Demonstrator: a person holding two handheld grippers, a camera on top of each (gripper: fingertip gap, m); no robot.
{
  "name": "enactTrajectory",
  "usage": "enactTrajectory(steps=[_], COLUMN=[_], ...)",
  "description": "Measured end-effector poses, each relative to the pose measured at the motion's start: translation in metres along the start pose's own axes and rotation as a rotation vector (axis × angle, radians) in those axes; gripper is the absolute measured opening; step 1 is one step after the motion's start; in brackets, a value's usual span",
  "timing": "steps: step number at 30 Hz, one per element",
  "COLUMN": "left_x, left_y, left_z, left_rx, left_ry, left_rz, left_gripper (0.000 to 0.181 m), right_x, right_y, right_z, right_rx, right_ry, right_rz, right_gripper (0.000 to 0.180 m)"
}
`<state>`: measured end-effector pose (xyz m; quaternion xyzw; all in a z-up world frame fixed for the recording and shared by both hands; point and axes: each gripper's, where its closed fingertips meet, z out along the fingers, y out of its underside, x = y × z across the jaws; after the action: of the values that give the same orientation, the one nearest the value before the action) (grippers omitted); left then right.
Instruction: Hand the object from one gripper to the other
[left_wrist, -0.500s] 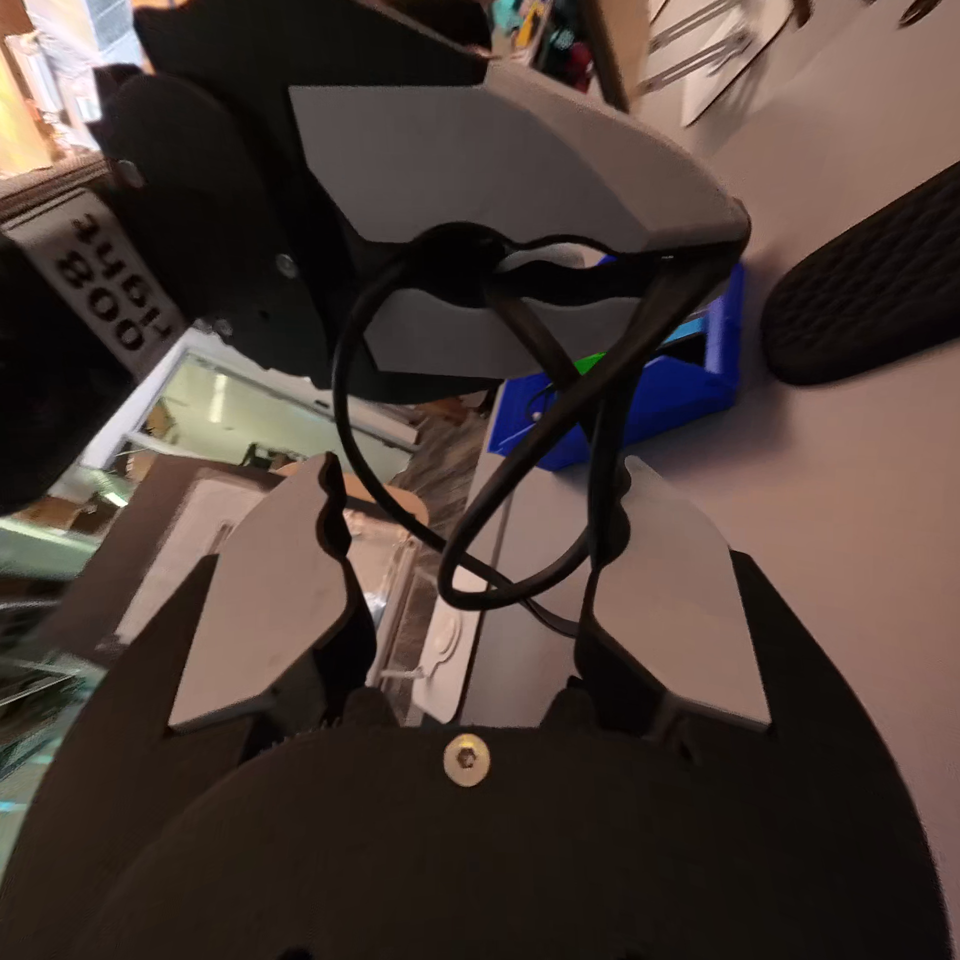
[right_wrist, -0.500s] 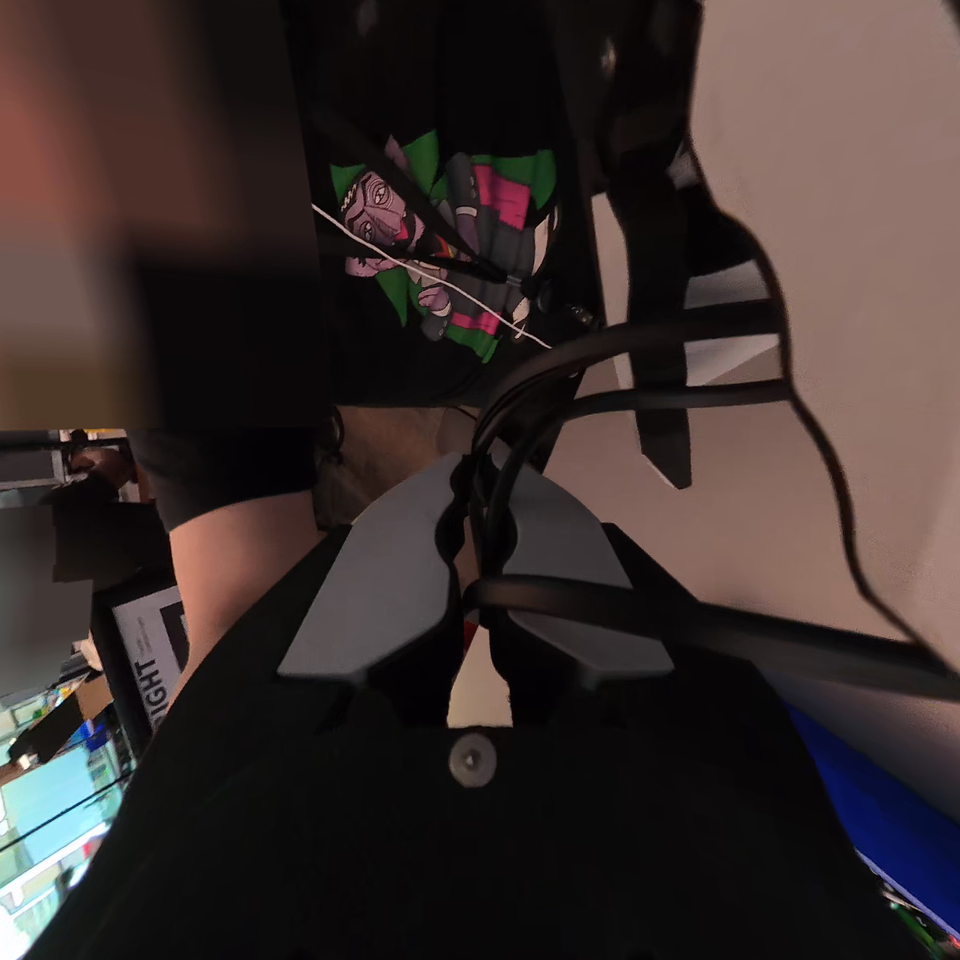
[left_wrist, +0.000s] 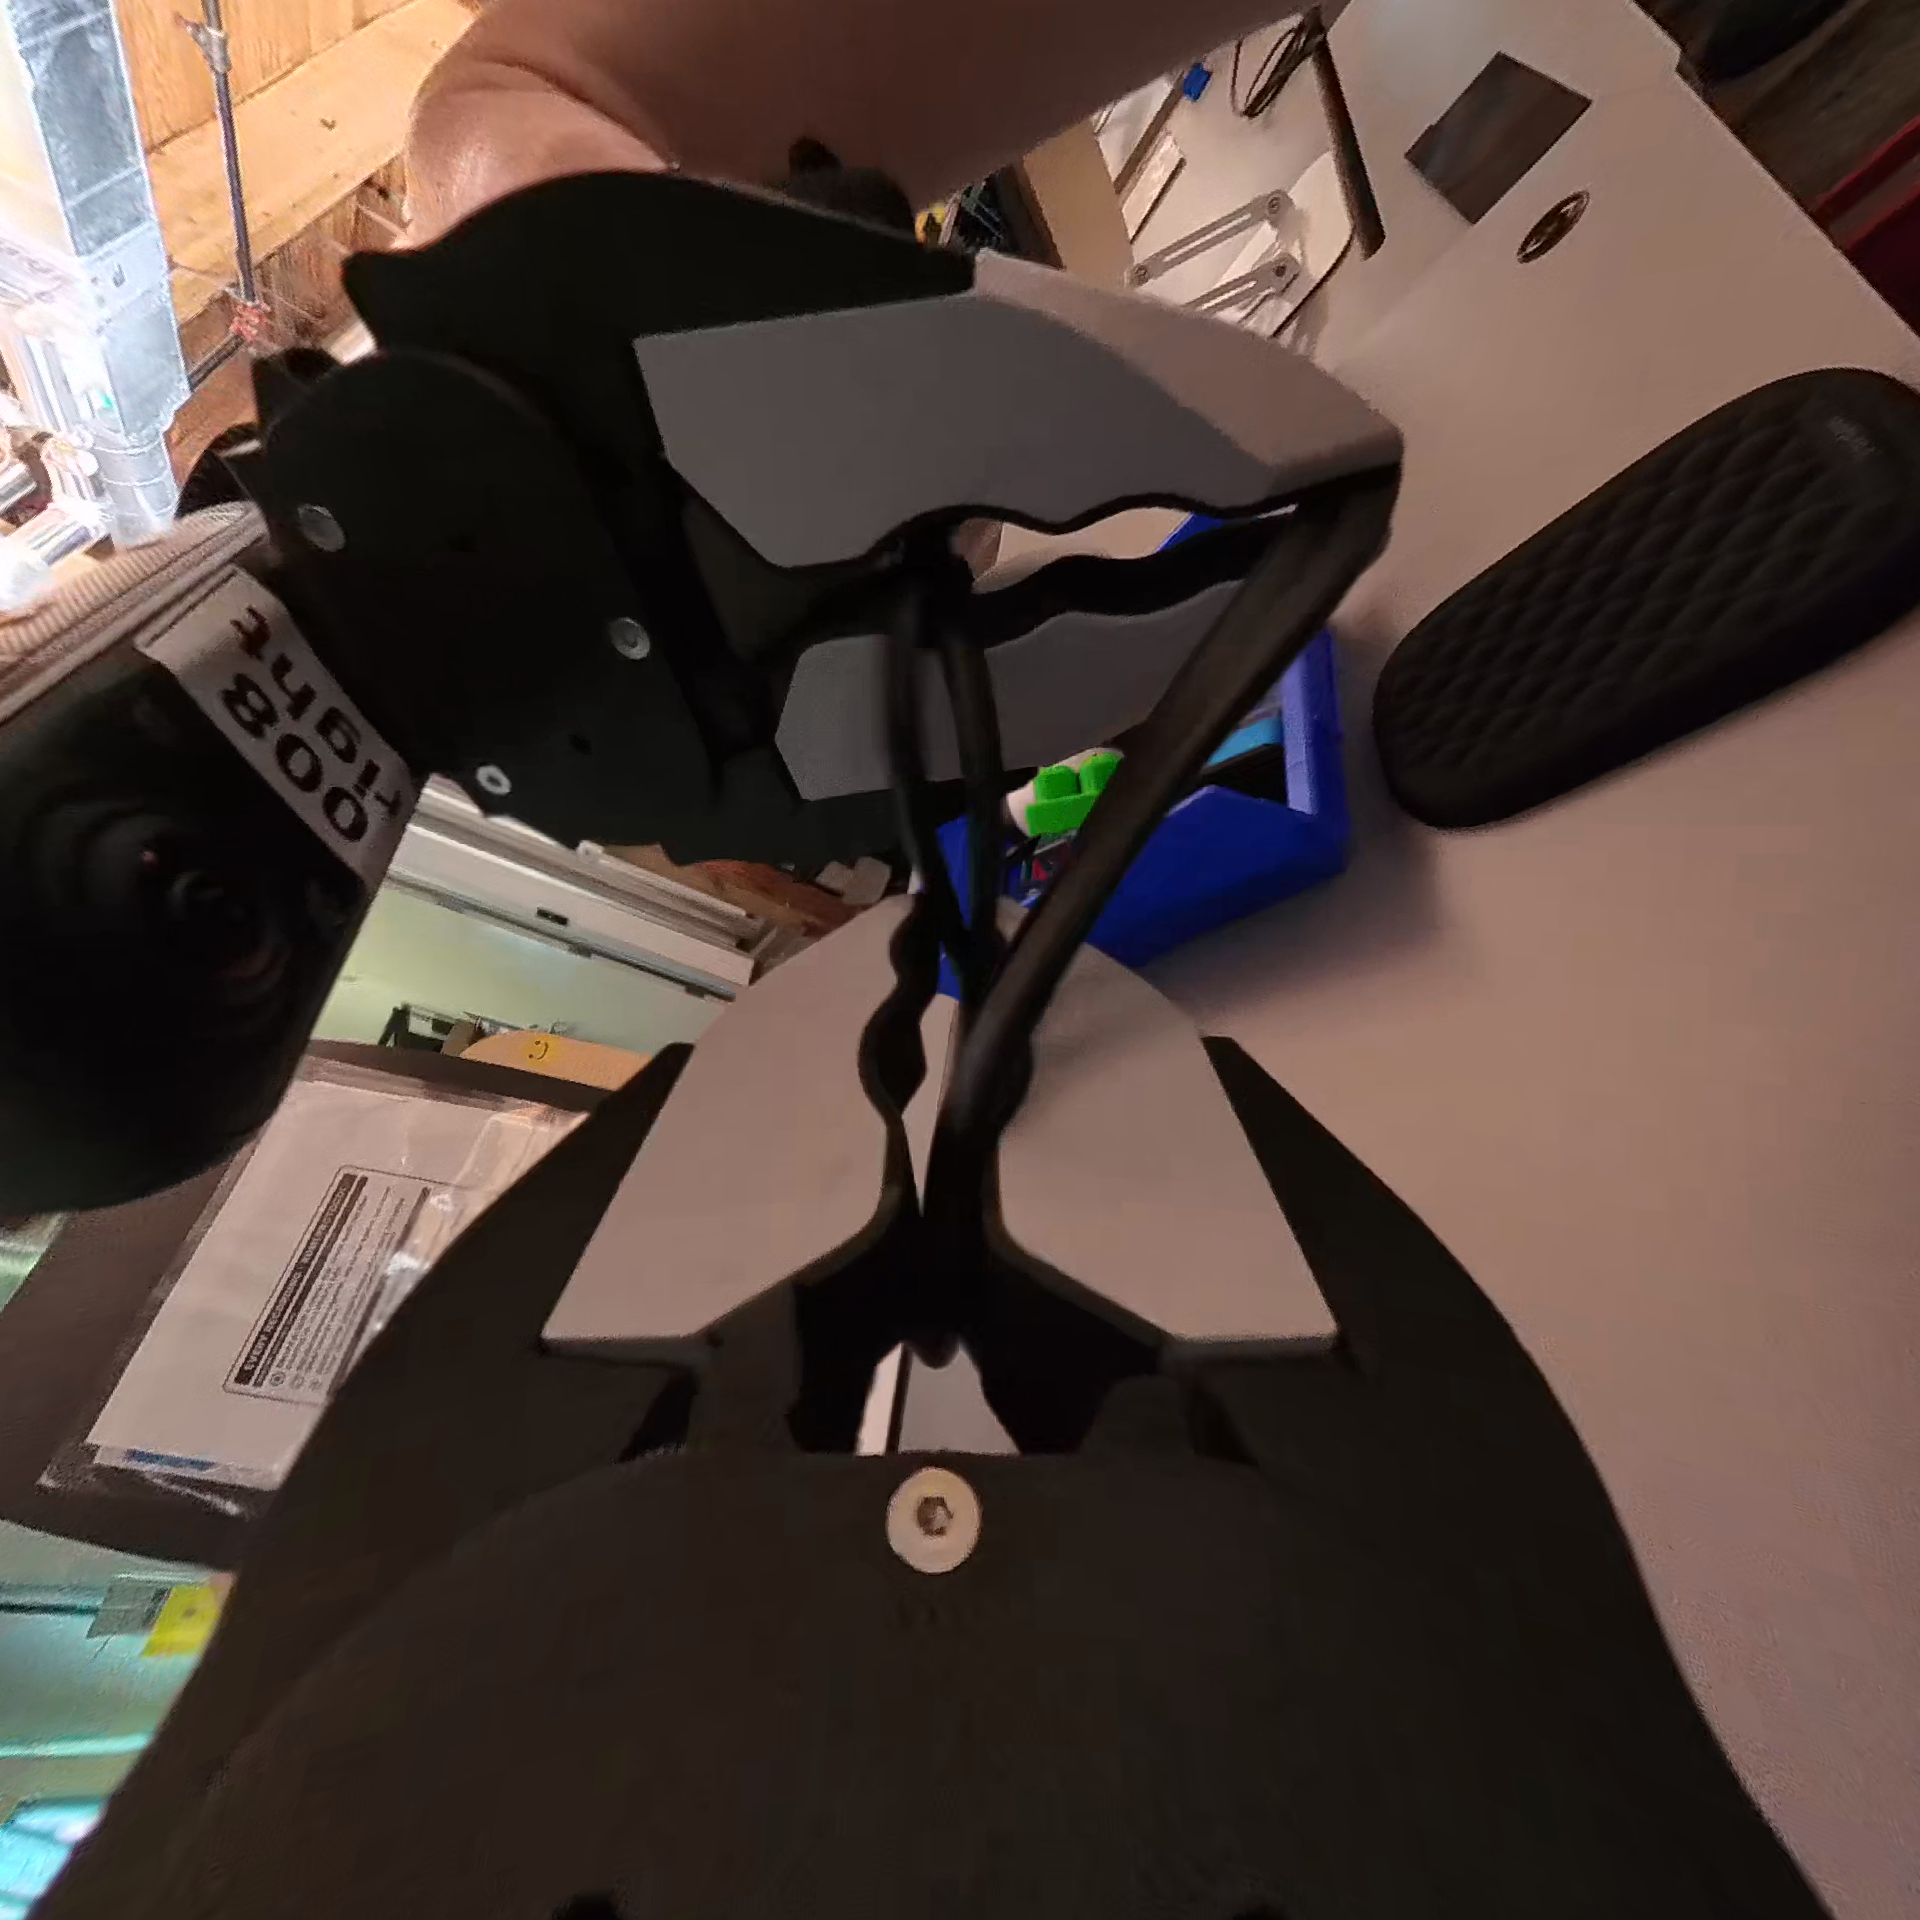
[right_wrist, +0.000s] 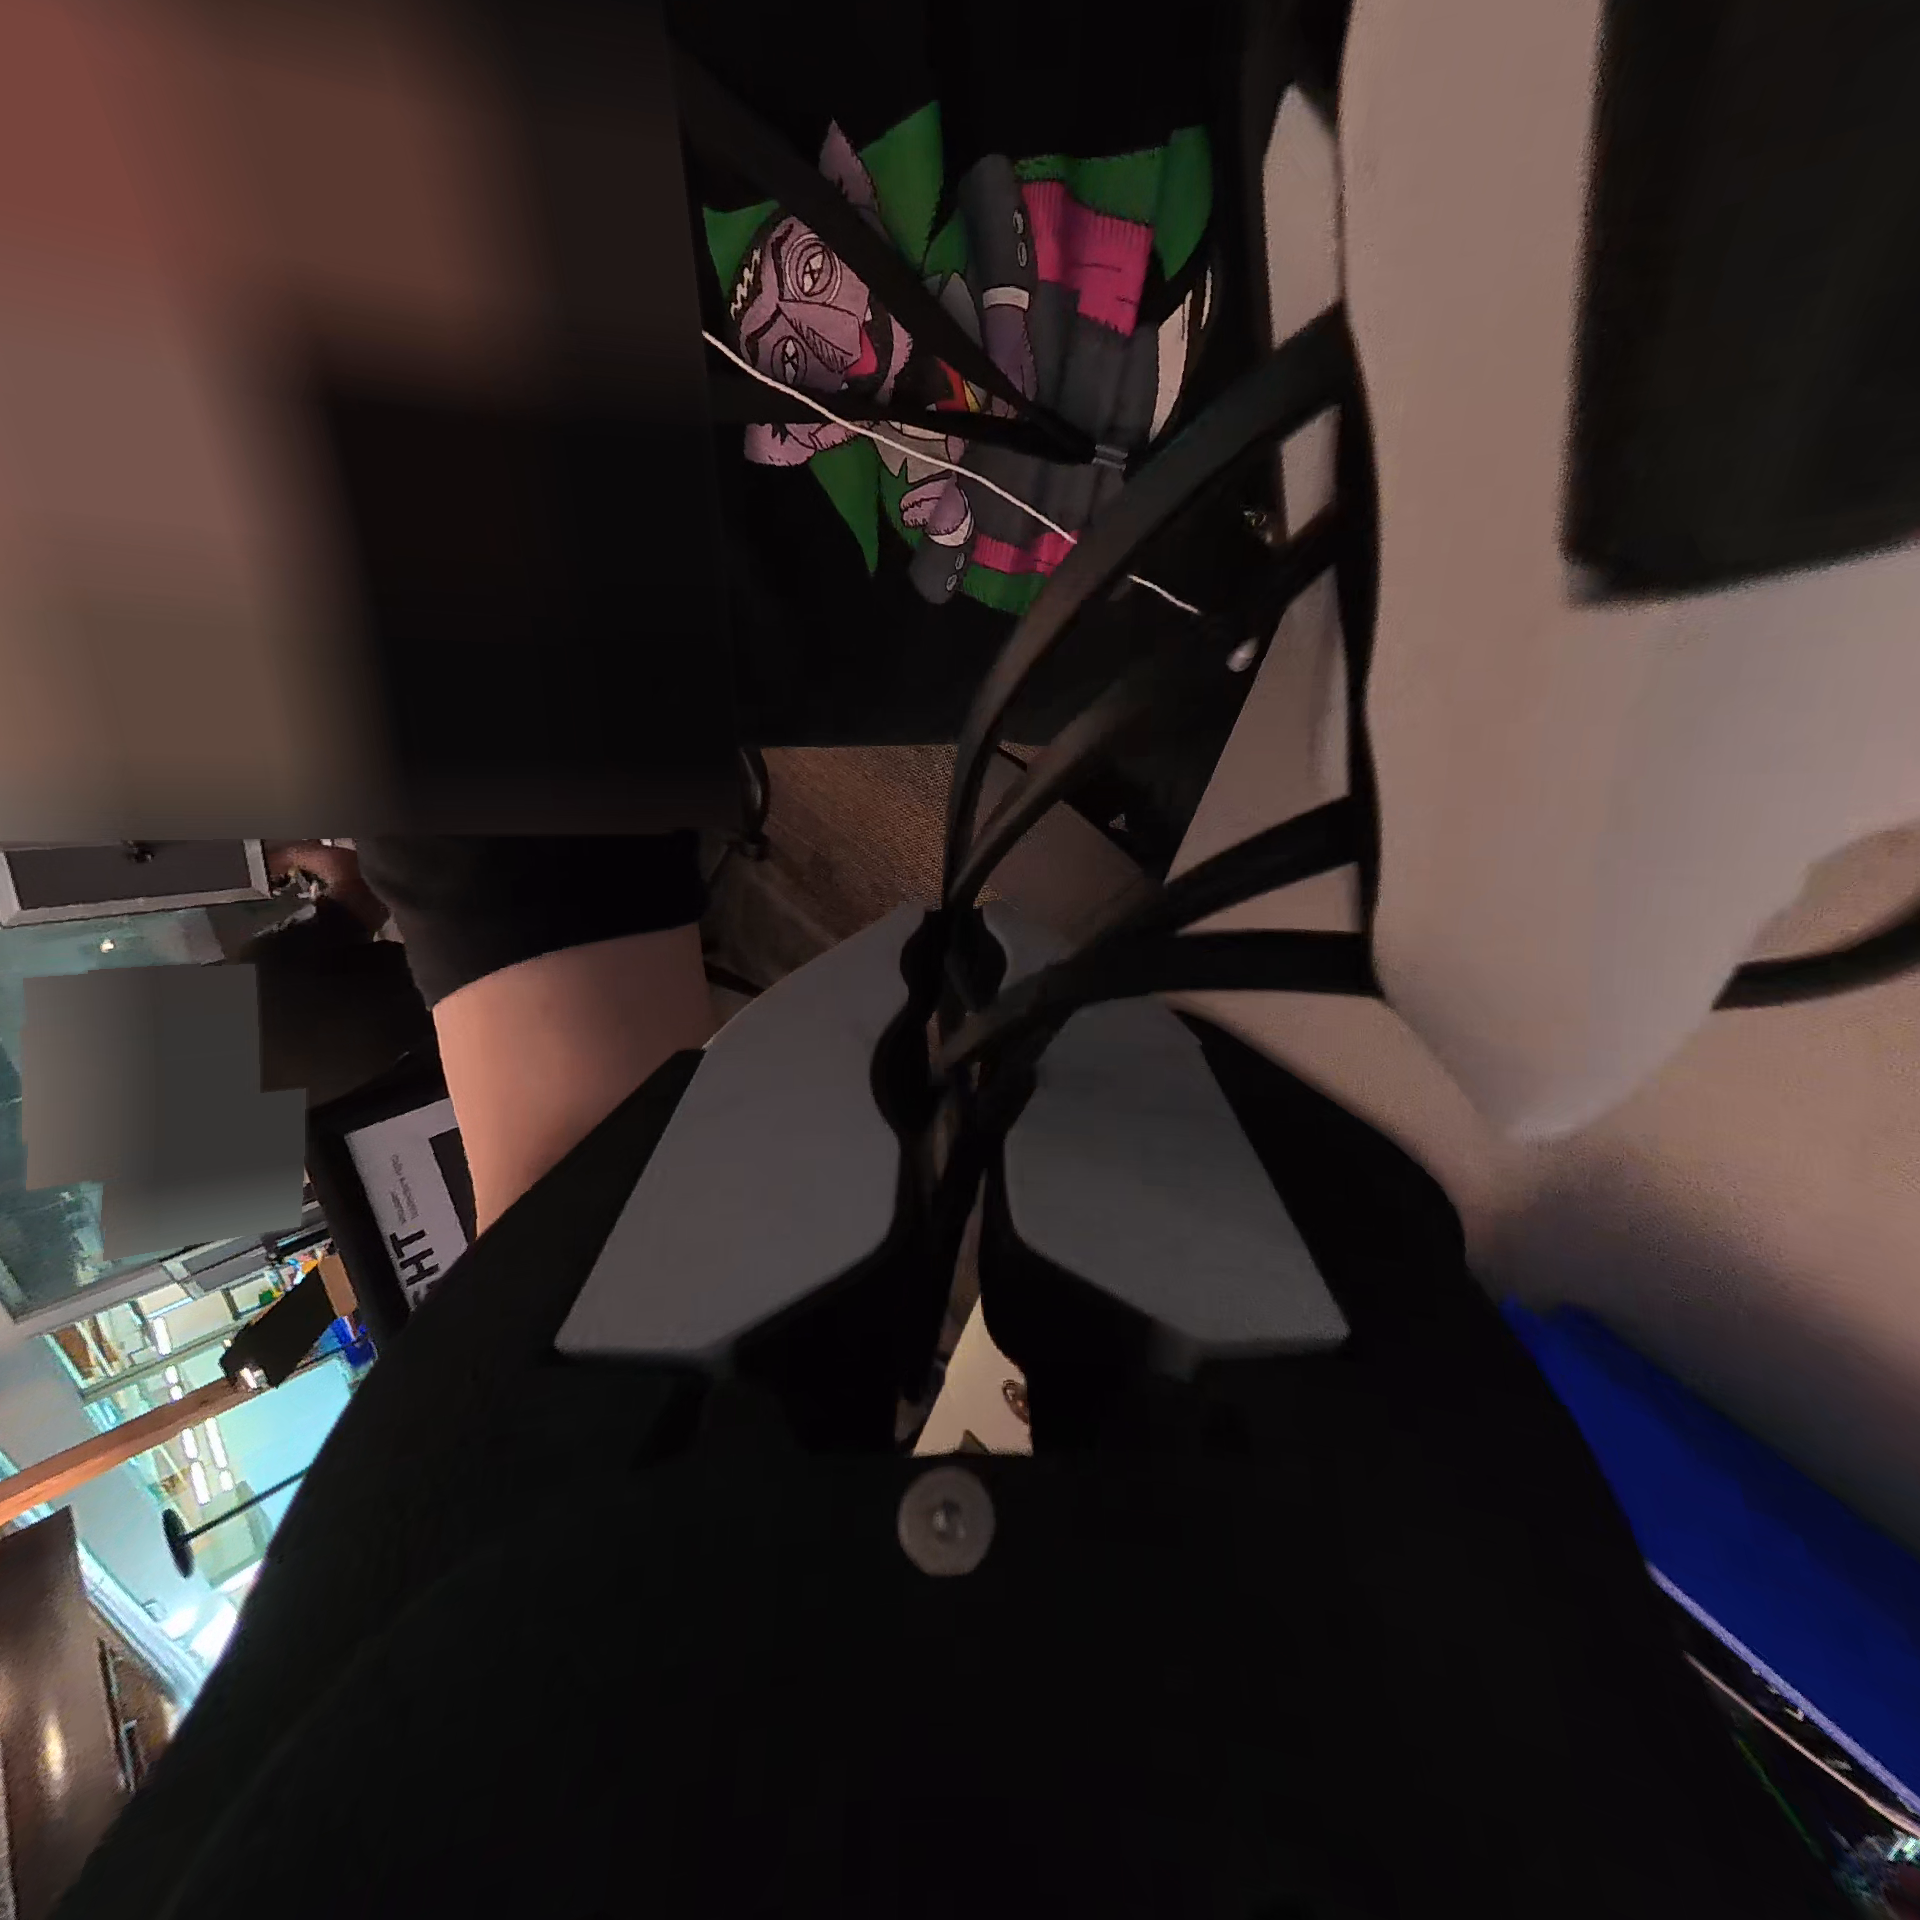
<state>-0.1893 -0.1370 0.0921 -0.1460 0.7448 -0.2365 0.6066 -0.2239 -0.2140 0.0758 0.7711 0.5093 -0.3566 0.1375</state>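
A black cable (left_wrist: 1143, 790) hangs looped between both grippers above the white table (left_wrist: 1558, 1143). My left gripper (left_wrist: 914, 997) is shut on it; the strands run out between its grey fingers. My right gripper (left_wrist: 1309, 520) faces it from above left, its grey fingers closed over the same cable. In the right wrist view my right gripper (right_wrist: 951, 956) is shut on the cable (right_wrist: 1247, 951), whose strands lead right behind a blurred pale finger of the left gripper (right_wrist: 1558, 727). The cable ends are hidden.
A blue bin (left_wrist: 1247, 862) holding a green piece (left_wrist: 1070, 795) sits on the table under the grippers. A black padded wrist rest (left_wrist: 1662, 592) lies to its right. A person's torso in a printed black shirt (right_wrist: 935, 364) is close ahead of the right gripper. The grippers' ends are close to 8 centimeters from one another.
My left gripper was open around the cable loop; now its fingers are closed on the cable. The right gripper still grips the cable, and the loop has pulled tighter.
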Motion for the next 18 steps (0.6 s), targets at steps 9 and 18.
enactTrajectory(steps=[9, 18], left_x=[-0.009, -0.040], left_y=[0.007, 0.038], left_z=[-0.001, -0.019], left_rx=[-0.102, -0.193], left_ry=[-0.003, -0.072], left_rz=[-0.101, -0.360], left_gripper=[0.003, 0.003], right_x=[0.012, 0.048], right_y=[-0.001, -0.026], right_z=[-0.010, -0.081], right_rx=[0.053, 0.485], right_ry=[0.092, 0.565], right_rz=[0.043, -0.155], right_gripper=[0.010, 0.071])
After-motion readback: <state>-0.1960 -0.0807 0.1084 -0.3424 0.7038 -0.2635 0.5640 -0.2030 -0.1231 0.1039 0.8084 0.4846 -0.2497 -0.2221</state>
